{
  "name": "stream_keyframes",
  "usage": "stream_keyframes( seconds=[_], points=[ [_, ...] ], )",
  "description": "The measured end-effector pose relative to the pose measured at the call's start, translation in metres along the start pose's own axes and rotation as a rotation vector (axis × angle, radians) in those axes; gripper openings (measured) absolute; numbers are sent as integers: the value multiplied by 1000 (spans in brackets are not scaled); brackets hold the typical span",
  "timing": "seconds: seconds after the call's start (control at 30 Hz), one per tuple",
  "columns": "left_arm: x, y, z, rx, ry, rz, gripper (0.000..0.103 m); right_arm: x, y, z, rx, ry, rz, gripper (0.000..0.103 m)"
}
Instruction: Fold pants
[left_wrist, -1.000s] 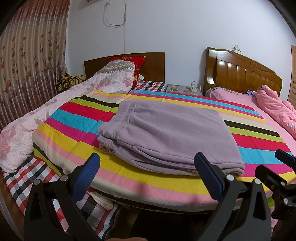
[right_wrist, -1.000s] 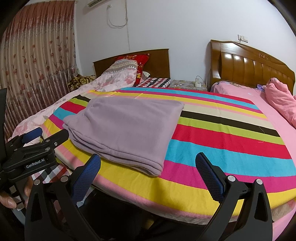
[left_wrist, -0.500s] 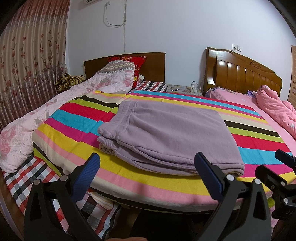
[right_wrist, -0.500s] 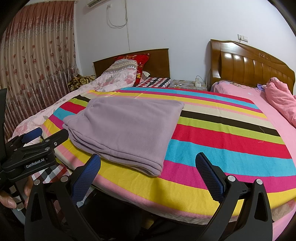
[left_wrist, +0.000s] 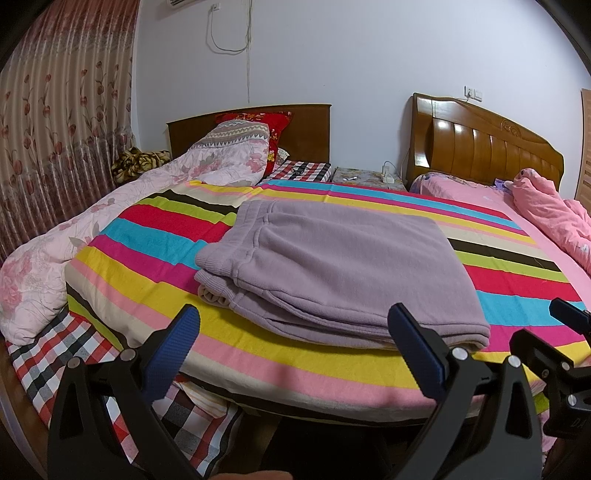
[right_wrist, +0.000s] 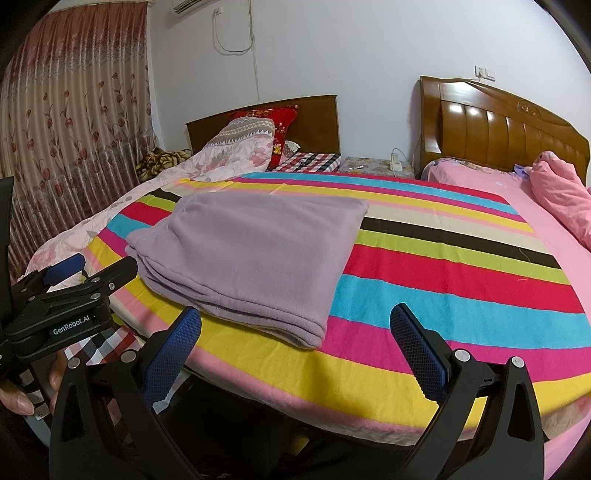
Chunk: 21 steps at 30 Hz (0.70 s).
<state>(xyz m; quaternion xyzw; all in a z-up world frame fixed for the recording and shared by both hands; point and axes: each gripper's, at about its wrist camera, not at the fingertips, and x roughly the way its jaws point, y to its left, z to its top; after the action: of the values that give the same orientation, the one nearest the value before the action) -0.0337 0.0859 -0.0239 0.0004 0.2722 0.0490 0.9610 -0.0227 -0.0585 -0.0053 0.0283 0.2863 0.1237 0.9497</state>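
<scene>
Pants: the lilac fleece pants (left_wrist: 343, 273) lie folded into a flat, layered rectangle on the striped multicolour bedspread (left_wrist: 147, 236), towards its left half and close to its near edge; the ribbed waistband faces the floral pink quilt (left_wrist: 48, 258) that lies left of the bedspread.

Left gripper: the left gripper (left_wrist: 295, 347) hangs off the near edge of the bedspread, its blue-padded fingers (left_wrist: 173, 347) spread wide and empty, pointed at the near long edge of the pants without touching it.

Right gripper: the right gripper (right_wrist: 295, 347) also sits off the bedspread's near edge, level with the near right corner of the pants; its fingers (right_wrist: 417, 347) are released and hold nothing.

Step in hand: the folding looks finished, or at most one fold short. From this low angle I cannot tell how evenly the layers stack.

Next move: if another fold is wanted, each gripper would need to close on one end of the near edge, pinching all layers together, then carry that edge over to the far one. Otherwise only a smoothing of the top layer remains.

Other things: a pink crumpled blanket (right_wrist: 561, 199) lies well to the right of the bedspread, clear of the work.
</scene>
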Motion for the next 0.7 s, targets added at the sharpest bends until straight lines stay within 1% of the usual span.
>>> stream_keyframes(
  seconds=[0.33, 0.7],
  points=[
    [-1, -1, 0, 8, -4, 6, 102, 1, 1, -1, 2, 2, 2, 98],
    [-9, -4, 2, 31, -45, 28, 102, 0, 1, -1, 3, 2, 2, 98]
  ],
)
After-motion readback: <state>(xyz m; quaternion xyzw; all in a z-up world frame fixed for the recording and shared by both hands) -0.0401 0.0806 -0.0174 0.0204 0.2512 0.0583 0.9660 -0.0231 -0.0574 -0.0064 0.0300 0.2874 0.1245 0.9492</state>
